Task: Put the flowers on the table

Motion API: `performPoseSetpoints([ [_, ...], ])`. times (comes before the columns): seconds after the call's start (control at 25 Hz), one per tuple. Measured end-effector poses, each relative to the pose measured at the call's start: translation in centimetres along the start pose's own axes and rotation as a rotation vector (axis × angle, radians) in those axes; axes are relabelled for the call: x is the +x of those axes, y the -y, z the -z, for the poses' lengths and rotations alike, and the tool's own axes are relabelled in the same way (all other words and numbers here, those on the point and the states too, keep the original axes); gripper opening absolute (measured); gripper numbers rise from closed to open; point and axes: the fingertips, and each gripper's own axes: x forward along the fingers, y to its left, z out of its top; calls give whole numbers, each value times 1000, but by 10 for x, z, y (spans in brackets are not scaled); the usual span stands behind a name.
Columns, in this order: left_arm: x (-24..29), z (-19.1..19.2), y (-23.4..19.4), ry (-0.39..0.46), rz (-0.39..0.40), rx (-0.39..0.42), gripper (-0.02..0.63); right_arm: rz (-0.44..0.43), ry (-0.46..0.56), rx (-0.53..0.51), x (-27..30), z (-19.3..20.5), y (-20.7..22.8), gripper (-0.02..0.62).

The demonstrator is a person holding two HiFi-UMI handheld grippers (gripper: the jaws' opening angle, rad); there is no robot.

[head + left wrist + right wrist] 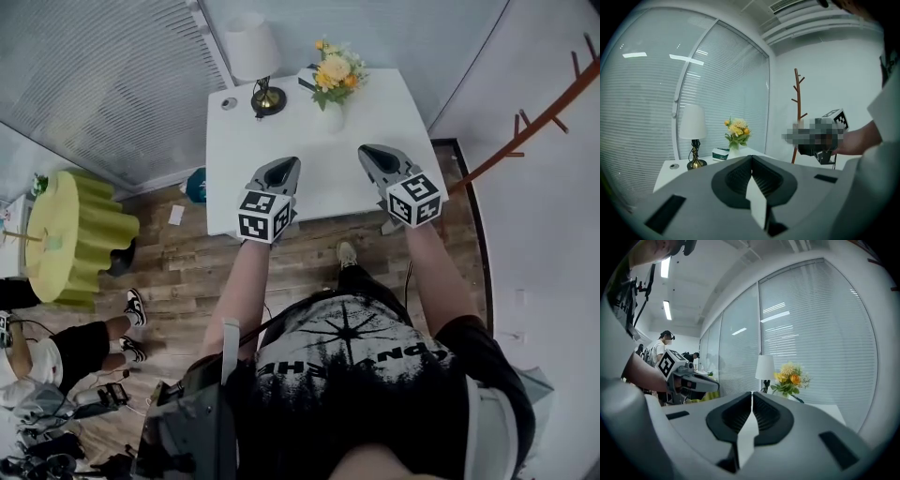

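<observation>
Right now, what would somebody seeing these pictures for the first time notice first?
The yellow and orange flowers in a white vase stand out at the far side of the white table, next to a lamp. Nearer the person, the left tool and right tool hang over the table's near part, both shut and empty. Off to the left stands a round table draped in yellow-green cloth.

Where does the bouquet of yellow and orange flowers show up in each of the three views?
Head view: flowers at top centre, near the far edge of the white table.
Left gripper view: flowers left of centre, at mid-height.
Right gripper view: flowers right of centre, just below mid-height.
Shared landmark: the table lamp, just left of the flowers in all three.
</observation>
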Motion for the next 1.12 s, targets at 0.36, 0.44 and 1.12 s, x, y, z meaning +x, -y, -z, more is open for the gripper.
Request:
performPoseSetpoints([
  [0.36, -8, -6, -2, 6, 7, 17, 12, -19, 1, -19, 6, -9, -13, 17],
  [0.44, -9, -8, -4, 7, 6, 23, 12, -21, 3, -22, 8, -10, -14, 18],
  [1.12, -12, 2, -10, -27, -8, 21, 12, -46, 12, -20, 18, -10, -23, 17],
])
